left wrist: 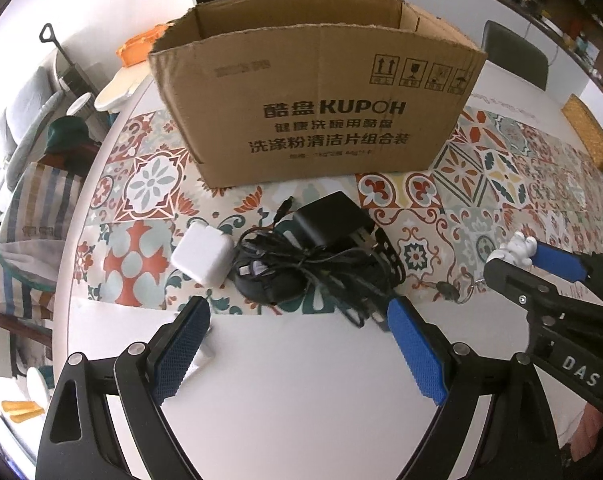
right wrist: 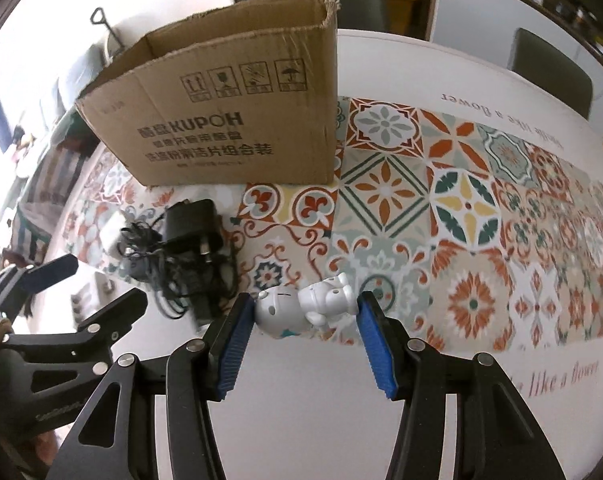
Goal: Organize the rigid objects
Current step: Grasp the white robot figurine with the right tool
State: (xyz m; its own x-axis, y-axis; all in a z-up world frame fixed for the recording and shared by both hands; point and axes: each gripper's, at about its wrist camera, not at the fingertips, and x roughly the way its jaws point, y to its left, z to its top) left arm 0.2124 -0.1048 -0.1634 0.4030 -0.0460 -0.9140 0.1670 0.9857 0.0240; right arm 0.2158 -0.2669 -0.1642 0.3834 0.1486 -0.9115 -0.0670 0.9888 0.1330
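An open cardboard box (left wrist: 313,96) stands on the patterned table runner; it also shows in the right wrist view (right wrist: 229,120). In front of it lie a white cube charger (left wrist: 202,255) and a black adapter with tangled cable (left wrist: 325,252), also seen in the right wrist view (right wrist: 189,248). My left gripper (left wrist: 297,320) is open and empty, just short of the adapter and charger. My right gripper (right wrist: 301,312) is shut on a white toy figure (right wrist: 305,306), held between its blue pads; the figure shows at the right of the left wrist view (left wrist: 515,250).
The white table (left wrist: 301,400) has a tiled-pattern runner (right wrist: 461,220). A small key ring (left wrist: 453,290) lies near the right gripper. Dark chairs (right wrist: 549,68) stand behind the table. Striped bags and a sofa sit off the table's left edge (left wrist: 29,208).
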